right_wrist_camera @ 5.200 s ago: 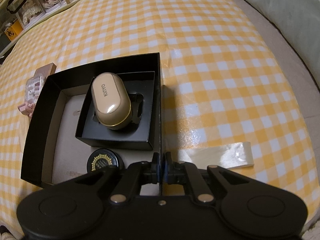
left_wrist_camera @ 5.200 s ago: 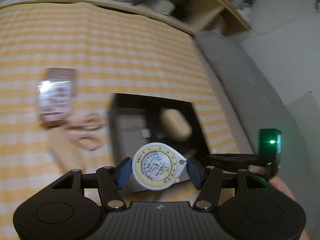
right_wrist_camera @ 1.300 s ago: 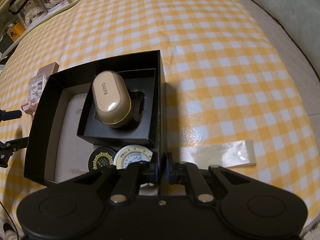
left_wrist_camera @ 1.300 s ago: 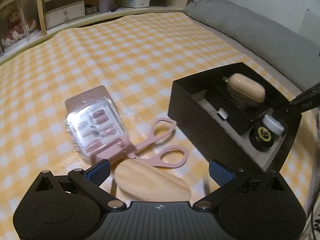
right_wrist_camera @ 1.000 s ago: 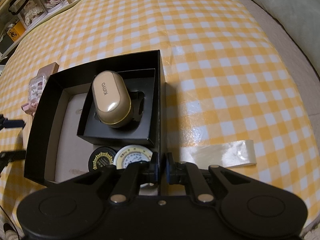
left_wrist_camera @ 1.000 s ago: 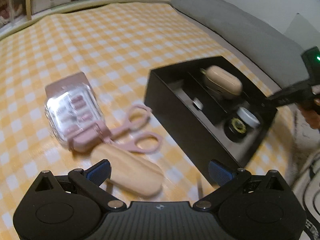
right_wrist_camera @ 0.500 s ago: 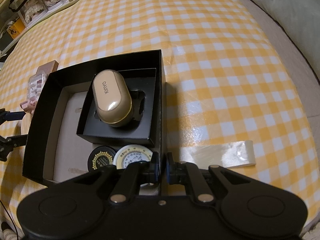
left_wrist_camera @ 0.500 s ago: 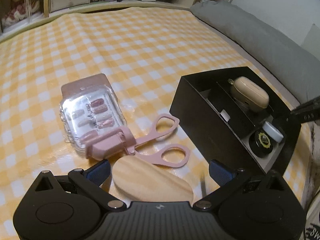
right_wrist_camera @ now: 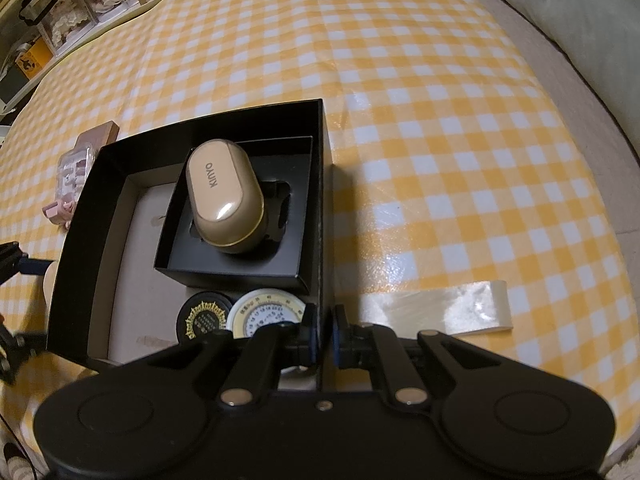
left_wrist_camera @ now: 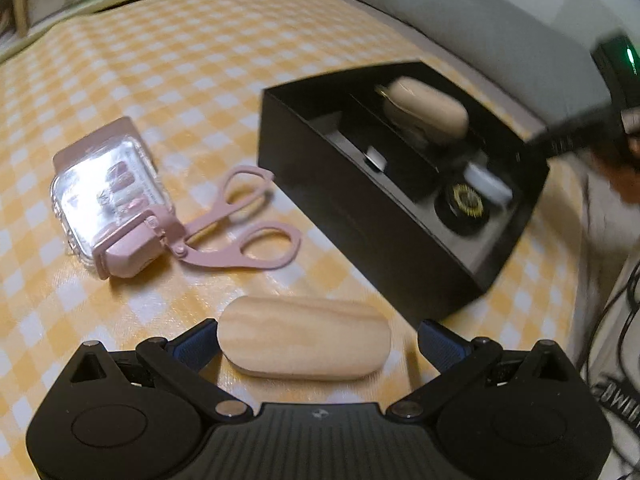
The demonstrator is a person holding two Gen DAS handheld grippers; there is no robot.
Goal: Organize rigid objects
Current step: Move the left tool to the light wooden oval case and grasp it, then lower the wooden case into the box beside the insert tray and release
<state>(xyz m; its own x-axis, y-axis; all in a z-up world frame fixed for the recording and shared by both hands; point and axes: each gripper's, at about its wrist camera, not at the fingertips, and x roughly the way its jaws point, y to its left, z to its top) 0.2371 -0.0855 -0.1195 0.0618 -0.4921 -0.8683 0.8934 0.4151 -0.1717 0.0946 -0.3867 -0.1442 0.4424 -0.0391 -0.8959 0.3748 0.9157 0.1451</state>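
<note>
A black box stands on the yellow checked cloth. It holds a tan earbud case, a black round tin and a white round tape measure. My right gripper is shut on the box's right wall near the front corner. My left gripper is open around a wooden oval block that lies on the cloth between its fingers. The box also shows in the left wrist view, to the right. Pink scissors and a clear pink nail pack lie beyond the block.
A strip of clear tape lies on the cloth right of the box. A grey cushion runs along the table's far right. Shelves with drawers stand behind the table.
My left gripper has moved in lower around the wooden block, still open. The tape measure that it held five seconds ago now lies in the box. My right gripper has kept its hold.
</note>
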